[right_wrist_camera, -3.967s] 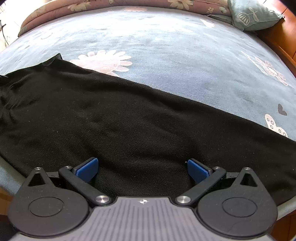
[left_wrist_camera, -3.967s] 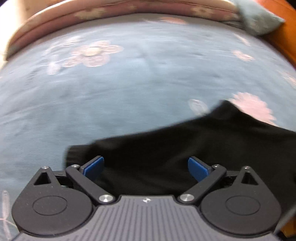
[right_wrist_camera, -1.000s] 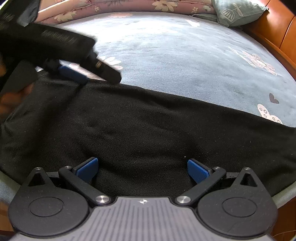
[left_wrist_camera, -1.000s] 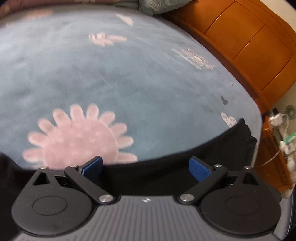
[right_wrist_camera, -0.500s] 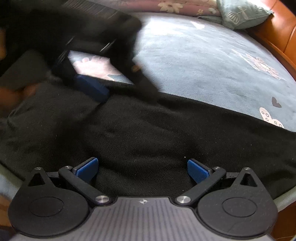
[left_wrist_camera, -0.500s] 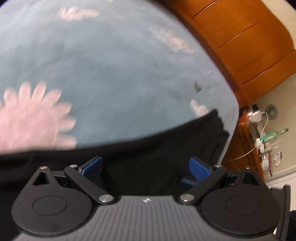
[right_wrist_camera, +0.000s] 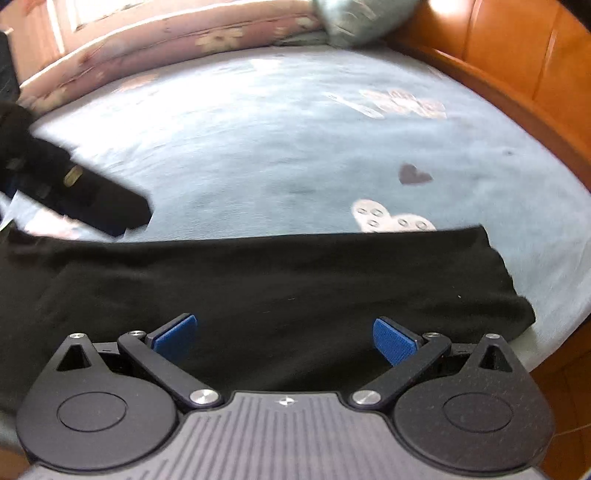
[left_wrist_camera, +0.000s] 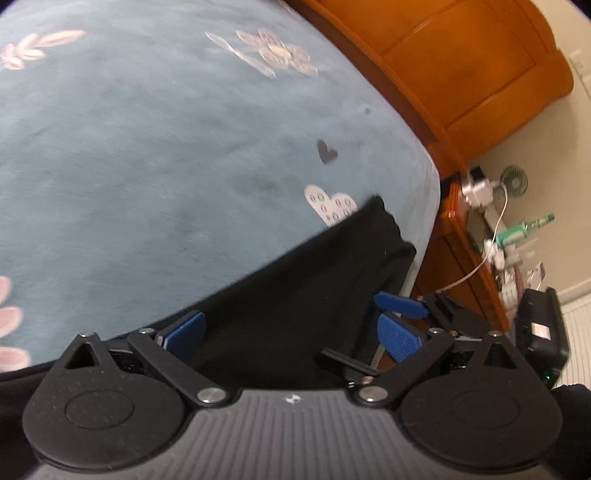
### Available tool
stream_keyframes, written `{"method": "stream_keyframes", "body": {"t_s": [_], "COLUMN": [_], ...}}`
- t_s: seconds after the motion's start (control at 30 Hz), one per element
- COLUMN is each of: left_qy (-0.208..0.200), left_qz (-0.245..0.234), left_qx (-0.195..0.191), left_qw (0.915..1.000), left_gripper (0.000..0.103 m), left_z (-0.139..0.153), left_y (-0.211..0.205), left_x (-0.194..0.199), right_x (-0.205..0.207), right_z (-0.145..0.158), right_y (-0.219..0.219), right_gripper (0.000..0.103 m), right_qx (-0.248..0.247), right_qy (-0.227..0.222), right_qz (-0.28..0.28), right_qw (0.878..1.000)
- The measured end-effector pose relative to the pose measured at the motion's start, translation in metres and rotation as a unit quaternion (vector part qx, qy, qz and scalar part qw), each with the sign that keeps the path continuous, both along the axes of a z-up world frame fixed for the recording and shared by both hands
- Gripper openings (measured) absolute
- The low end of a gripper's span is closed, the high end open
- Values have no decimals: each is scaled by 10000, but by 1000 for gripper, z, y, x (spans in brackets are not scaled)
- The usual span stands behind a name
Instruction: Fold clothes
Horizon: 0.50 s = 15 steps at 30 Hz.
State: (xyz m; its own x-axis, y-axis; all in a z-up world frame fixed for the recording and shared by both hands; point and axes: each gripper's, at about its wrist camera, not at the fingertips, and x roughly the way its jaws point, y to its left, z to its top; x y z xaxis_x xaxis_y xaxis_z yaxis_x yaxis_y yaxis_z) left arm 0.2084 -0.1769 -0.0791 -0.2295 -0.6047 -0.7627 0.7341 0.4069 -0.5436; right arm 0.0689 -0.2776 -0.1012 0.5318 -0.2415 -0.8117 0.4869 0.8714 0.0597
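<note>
- Between the blue pads of the left gripper (left_wrist_camera: 291, 334) lies only black cloth; the jaws stand wide apart and clamp nothing.
- Over the same cloth the right gripper (right_wrist_camera: 284, 334) is spread just as wide, its pads clear of any fold, gripping nothing.
- Just past the left gripper's right-hand pad, the right gripper's two blue fingertips (left_wrist_camera: 400, 304) show near the garment's end.
- One black garment (right_wrist_camera: 280, 280) lies flat as a long band along the near edge of the bed, its narrow end close to the bed's corner.
- Under it is one blue-grey bedspread (right_wrist_camera: 277, 147) with pale flowers and two hearts, one dark and one white and dotted.
- Beyond are one wooden headboard (left_wrist_camera: 461, 66) and one pillow (right_wrist_camera: 354, 18).
</note>
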Motion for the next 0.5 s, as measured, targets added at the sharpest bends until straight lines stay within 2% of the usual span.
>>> {"method": "stream_keyframes", "body": {"t_s": [0.1,0.3,0.4,0.5], "left_qy": [65,-93,41,199], "left_qz": [-156,-239,-252,-530], "left_qx": [45,-12,-103,-172], "left_qw": [9998,9997,9996,9982], "left_gripper": [99,99,99,99], "left_z": [-2,7,11,13], "left_y": [-16,-45,-60,-78], "left_x": [-5,-4,-5,-13], "right_x": [-12,-31,-23,-19], "right_z": [-16,-2,3,-8], "right_y": [-8,-12,-19,-30], "right_gripper": [103,103,103,103], "right_qx": [387,543,584,863], "right_qy": [212,-92,-385,-289], "right_qz": [-288,-395,-267,-318], "right_qw": [9986,9977,9972,9953]}}
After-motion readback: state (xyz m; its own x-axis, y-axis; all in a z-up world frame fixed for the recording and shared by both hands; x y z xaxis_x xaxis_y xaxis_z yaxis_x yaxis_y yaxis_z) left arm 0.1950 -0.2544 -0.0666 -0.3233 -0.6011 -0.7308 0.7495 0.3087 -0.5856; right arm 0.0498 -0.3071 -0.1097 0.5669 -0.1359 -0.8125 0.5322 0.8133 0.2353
